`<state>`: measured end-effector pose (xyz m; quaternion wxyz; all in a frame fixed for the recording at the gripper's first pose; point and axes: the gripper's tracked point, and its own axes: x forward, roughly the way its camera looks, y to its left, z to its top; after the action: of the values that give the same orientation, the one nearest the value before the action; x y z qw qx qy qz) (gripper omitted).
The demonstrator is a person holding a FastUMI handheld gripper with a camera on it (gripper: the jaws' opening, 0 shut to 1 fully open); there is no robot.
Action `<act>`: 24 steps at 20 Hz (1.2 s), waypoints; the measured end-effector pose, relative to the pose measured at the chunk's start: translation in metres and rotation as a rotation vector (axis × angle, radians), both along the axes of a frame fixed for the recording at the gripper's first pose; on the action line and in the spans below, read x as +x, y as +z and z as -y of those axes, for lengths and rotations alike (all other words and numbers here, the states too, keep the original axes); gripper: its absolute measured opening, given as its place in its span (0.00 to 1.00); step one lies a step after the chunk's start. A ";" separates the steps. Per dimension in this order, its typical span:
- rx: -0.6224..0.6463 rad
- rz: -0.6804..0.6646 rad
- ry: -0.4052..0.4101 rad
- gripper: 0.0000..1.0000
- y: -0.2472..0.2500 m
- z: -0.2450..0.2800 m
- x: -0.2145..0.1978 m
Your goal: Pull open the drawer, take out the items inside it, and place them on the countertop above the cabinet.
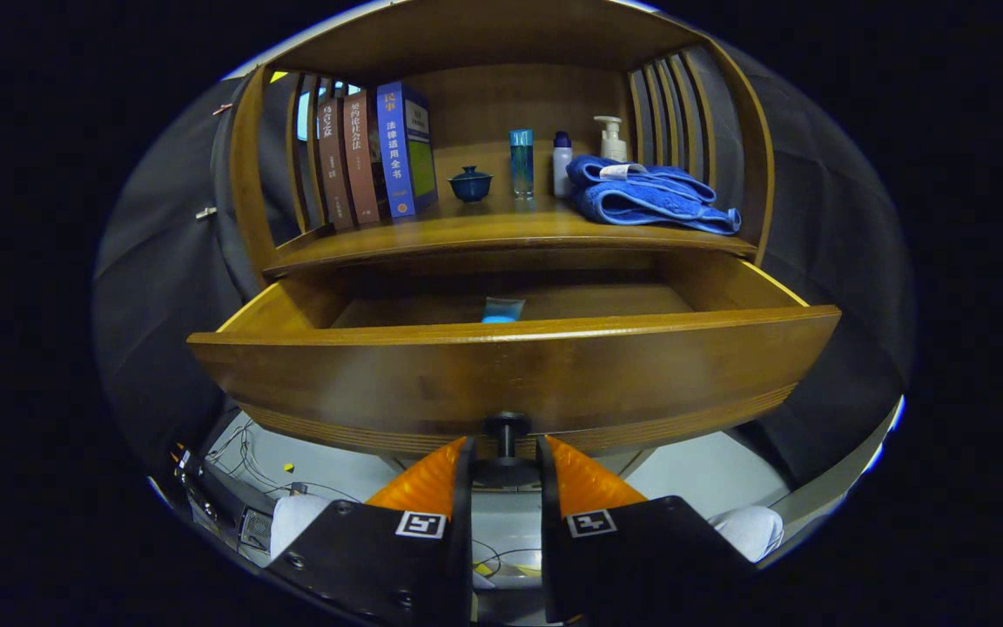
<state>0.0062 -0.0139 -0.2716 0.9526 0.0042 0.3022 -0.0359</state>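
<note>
Tongs (507,453): clamped on knob (507,428), drawer (510,374) open. Blue item (501,310) inside at 12 o'clock. Risk: further pulling could tip drawer out, judged likely.

The drawer (510,374) front hid most of a small blue item (502,310) lying inside, so its kind could not be told. The knob (507,428) sat between the fingers of the gripper (507,457), contact unclear. A folded blue towel (649,196) covered the pump bottle's (612,139) base.
</note>
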 end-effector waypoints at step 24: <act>0.024 0.100 0.005 0.99 0.059 -0.020 -0.058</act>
<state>-0.0519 0.0064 -0.2127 0.9665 0.0168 0.2544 -0.0297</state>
